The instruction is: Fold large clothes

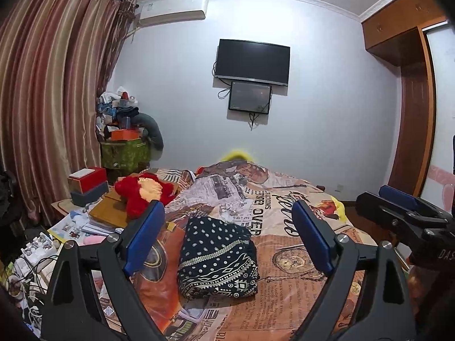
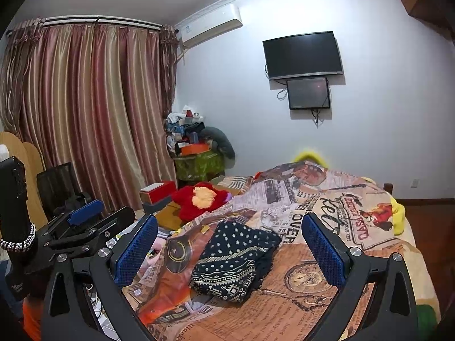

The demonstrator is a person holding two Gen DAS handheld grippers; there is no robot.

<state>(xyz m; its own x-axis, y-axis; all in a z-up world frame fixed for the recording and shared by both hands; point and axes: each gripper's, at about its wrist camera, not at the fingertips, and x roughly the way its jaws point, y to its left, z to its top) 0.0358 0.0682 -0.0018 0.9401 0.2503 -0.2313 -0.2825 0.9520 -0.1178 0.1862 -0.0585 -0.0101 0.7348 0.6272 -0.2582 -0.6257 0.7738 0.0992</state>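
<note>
The left gripper (image 1: 227,238) and right gripper (image 2: 230,251) are both hanging open, holding nothing. The folded garment (image 1: 217,255) is lying on the bedspread (image 1: 298,258), just ahead between their fingers.

A bed (image 1: 284,255) under a newsprint-patterned cover (image 2: 327,213) carries a folded dark patterned garment (image 1: 217,258).

Red plush toy (image 1: 143,194) beside printed bedspread (image 1: 298,199) (wall television (image 1: 253,62) dark)
</note>
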